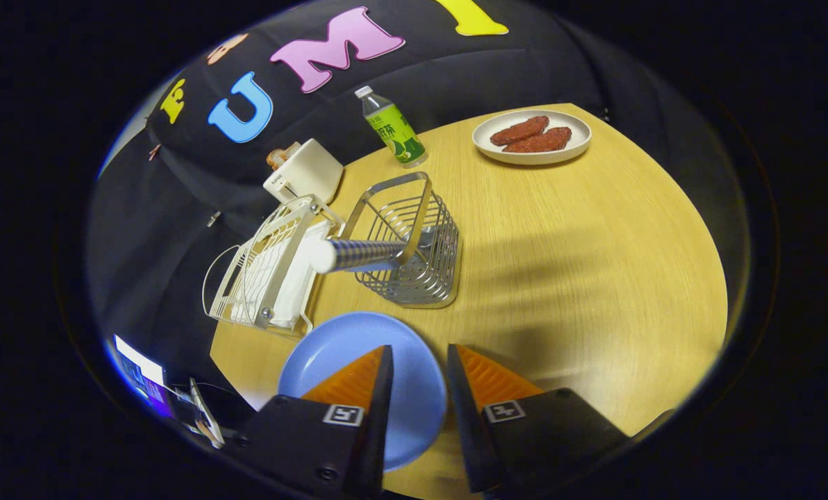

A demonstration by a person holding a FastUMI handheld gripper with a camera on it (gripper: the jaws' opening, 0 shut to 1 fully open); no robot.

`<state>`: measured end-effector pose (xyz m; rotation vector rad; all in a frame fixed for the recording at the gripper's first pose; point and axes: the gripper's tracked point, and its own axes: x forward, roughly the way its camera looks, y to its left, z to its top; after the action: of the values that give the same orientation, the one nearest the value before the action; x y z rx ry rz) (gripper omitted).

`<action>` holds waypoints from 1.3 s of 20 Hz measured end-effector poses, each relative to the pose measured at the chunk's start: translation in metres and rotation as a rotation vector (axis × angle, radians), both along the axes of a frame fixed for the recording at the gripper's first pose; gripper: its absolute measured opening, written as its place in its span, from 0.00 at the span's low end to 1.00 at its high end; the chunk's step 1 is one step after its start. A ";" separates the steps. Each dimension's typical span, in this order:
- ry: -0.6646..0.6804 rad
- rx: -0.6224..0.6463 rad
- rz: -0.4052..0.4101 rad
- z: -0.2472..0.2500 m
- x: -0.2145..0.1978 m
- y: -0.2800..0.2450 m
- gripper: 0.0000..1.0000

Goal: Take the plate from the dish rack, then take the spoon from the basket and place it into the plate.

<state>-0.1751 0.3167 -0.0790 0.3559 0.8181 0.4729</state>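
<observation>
Fingers [419, 357] parted over blue plate [358, 347]; spoon [358, 254] in basket [414, 271]

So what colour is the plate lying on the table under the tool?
Light blue, plain, no pattern. The plate shows best in the gripper view, lying under the open tool.

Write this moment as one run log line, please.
claw: open, holding nothing | blue plate: on table, under claw | spoon: in wire basket

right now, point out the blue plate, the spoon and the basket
blue plate [348, 347]: gripper view, bare far part, ahead of the fingers
spoon [358, 254]: gripper view, handle sticking out of the basket
basket [420, 278]: gripper view, wire side wall
</observation>
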 end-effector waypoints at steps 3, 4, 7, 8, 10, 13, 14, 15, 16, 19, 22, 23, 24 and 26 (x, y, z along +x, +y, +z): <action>-0.197 -0.013 0.030 0.032 0.016 -0.011 0.87; -0.263 -0.006 0.027 0.045 0.021 -0.013 0.98; -0.443 0.016 0.024 0.084 0.036 -0.018 0.98; -0.485 0.016 0.039 0.091 0.040 -0.016 0.98; -0.555 0.001 0.071 0.097 0.047 -0.008 0.98; -0.616 -0.022 0.106 0.095 0.056 0.002 0.98; -0.624 -0.033 0.111 0.090 0.061 0.005 0.98; -0.630 -0.045 0.111 0.086 0.067 0.008 0.98; -0.642 -0.057 0.111 0.085 0.072 0.010 0.98; -0.668 -0.062 0.128 0.080 0.077 0.021 0.93; -0.682 -0.080 0.140 0.075 0.083 0.028 0.67; -0.685 -0.084 0.143 0.073 0.085 0.030 0.63; -0.688 -0.088 0.147 0.072 0.085 0.033 0.59; -0.683 -0.116 0.153 0.066 0.088 0.035 0.55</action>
<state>-0.0870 0.3519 -0.0131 0.0102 0.2044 0.6371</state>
